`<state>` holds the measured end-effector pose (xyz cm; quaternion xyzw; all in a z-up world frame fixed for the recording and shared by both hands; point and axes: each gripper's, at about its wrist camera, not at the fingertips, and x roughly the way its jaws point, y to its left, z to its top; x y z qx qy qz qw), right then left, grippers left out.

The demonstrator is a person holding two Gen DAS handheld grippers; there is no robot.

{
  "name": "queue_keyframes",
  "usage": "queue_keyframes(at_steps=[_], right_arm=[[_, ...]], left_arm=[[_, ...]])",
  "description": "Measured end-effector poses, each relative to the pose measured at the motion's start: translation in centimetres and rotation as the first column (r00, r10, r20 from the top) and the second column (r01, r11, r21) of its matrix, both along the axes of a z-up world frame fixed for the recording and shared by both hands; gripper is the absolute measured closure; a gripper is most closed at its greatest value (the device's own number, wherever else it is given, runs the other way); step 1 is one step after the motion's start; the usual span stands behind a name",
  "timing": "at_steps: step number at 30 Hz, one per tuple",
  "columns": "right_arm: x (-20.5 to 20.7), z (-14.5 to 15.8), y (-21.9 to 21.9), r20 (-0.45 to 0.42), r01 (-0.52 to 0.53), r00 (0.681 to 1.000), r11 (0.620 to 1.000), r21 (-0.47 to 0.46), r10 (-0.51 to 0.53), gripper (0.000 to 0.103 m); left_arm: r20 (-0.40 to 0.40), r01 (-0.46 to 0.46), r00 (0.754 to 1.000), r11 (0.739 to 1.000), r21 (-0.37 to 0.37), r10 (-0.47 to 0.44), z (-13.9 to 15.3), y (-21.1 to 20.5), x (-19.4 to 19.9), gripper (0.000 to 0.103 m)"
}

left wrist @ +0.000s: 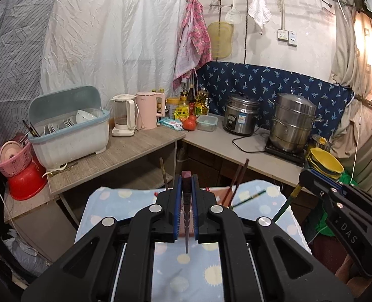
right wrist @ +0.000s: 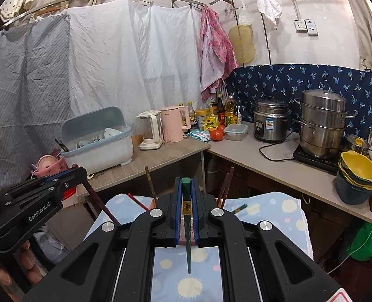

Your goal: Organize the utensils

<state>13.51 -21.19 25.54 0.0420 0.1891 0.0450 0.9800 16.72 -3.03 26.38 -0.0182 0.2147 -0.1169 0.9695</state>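
Black and blue, the left gripper [left wrist: 186,188] points straight ahead over a blue cloth [left wrist: 165,264] with pale sun spots. Its two fingers are pressed together on a dark purple chopstick [left wrist: 186,201]. The chopstick stands in line with the fingers. Its flat end pokes out just past the fingertips, and its thin point hangs back toward the camera, above the cloth.

The right gripper [right wrist: 186,191] is held the same way, level and pointing forward over the same cloth. Its fingers are squeezed onto a green chopstick [right wrist: 187,226]. This one has a gold band near the top. Its square green end sticks up between the fingertips, and its sharp point reaches back over a yellow sun on the cloth.

In the left camera, the right gripper shows at the right side, with the green stick slanting down from it. In the right camera, the left gripper shows at the left side, with the dark stick slanting down from it.

Just past the fingertips more brown chopsticks [left wrist: 237,181] stand up, leaning. Another green chopstick [left wrist: 249,197] lies on the cloth to the right of the fingers.
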Motion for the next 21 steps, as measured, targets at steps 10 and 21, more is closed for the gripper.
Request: queue_keyframes(at_steps=[10, 21], right_arm=[[7.6, 2.8, 0.6, 0.047, 0.023, 0.999, 1.0, -0.015, -0.022, 0.1], [7.7, -3.7, -0.2, -0.049, 0.029, 0.998, 1.0, -0.008, -0.03, 0.101]], left_arm=[[0.067, -0.037, 0.997, 0.999, 0.005, 0.036, 3.3, -0.9, 6.4, 0.096], [0.023, -0.019, 1.0, 1.0, 0.019, 0.018, -0.1, -0.4, 8.0, 0.096]])
